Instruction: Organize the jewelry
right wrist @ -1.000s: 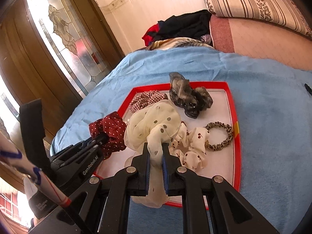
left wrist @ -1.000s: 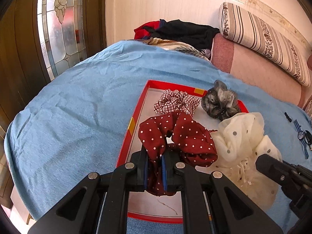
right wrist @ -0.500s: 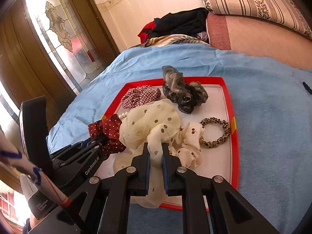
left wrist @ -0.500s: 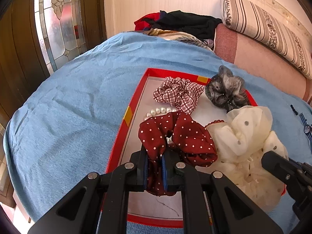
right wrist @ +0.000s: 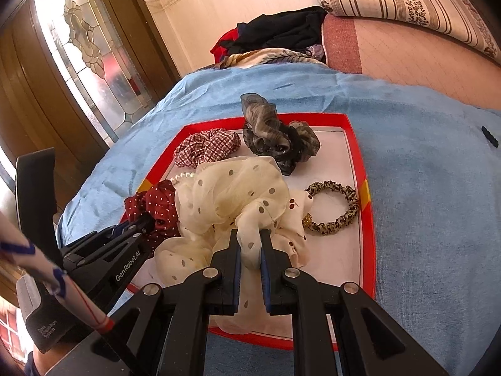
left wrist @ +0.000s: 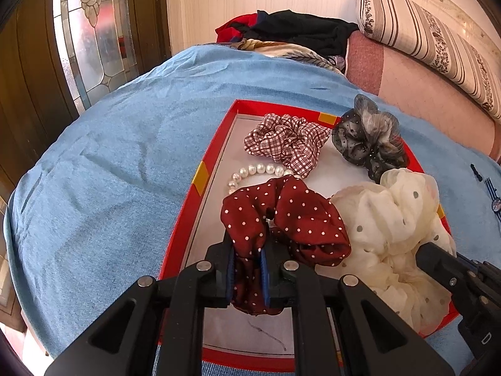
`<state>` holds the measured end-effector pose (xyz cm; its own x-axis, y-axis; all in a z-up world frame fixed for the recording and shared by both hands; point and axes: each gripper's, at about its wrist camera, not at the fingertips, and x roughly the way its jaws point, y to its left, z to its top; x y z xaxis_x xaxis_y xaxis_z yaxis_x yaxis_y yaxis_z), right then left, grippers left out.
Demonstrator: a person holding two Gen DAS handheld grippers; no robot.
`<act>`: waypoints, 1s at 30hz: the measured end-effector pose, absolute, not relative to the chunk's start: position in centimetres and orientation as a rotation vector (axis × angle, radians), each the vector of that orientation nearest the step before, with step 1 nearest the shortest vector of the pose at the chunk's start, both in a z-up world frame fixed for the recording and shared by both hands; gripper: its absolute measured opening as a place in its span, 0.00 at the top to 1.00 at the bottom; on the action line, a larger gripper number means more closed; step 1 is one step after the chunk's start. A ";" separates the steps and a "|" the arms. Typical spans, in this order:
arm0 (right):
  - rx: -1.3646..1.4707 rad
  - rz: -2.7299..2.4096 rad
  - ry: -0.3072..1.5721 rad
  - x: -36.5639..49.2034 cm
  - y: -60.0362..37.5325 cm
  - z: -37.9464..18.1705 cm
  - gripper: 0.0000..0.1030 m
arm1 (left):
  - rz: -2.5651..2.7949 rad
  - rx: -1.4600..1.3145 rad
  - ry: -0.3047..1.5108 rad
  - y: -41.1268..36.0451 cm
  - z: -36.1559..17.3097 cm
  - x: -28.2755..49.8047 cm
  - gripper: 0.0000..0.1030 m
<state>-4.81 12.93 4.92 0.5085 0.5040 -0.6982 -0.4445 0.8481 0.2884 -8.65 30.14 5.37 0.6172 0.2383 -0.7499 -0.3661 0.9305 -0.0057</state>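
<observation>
A red tray lies on a blue bedspread. My left gripper is shut on a dark red polka-dot scrunchie, also in the right wrist view, over the tray's near left part. My right gripper is shut on a cream dotted scrunchie over the tray's middle. In the tray lie a red checked scrunchie, a grey-black scrunchie, a pearl bracelet and a leopard-print hair tie.
The blue bedspread surrounds the tray. A small black clip and a watch lie on it to the right. Piled clothes, a pink headboard and a striped pillow are at the back. A glass door stands at the left.
Both grippers have drawn back and lifted a little with their scrunchies still held. The pearl bracelet has come into view beyond the red polka-dot scrunchie.
</observation>
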 end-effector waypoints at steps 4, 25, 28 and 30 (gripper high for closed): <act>0.072 0.567 0.872 -4.7 13.0 4.6 0.88 | 0.347 -0.163 0.842 30.0 5.2 -8.5 0.89; 0.083 0.565 0.884 -4.9 12.5 4.5 0.75 | 0.351 -0.141 0.836 29.8 5.2 -8.6 0.81; 0.085 0.574 0.880 -5.2 12.4 4.9 0.73 | 0.350 -0.143 0.828 29.8 5.4 -8.6 0.73; 0.086 0.576 0.874 -5.4 12.2 5.4 0.72 | 0.361 -0.146 0.816 29.8 5.8 -8.7 0.62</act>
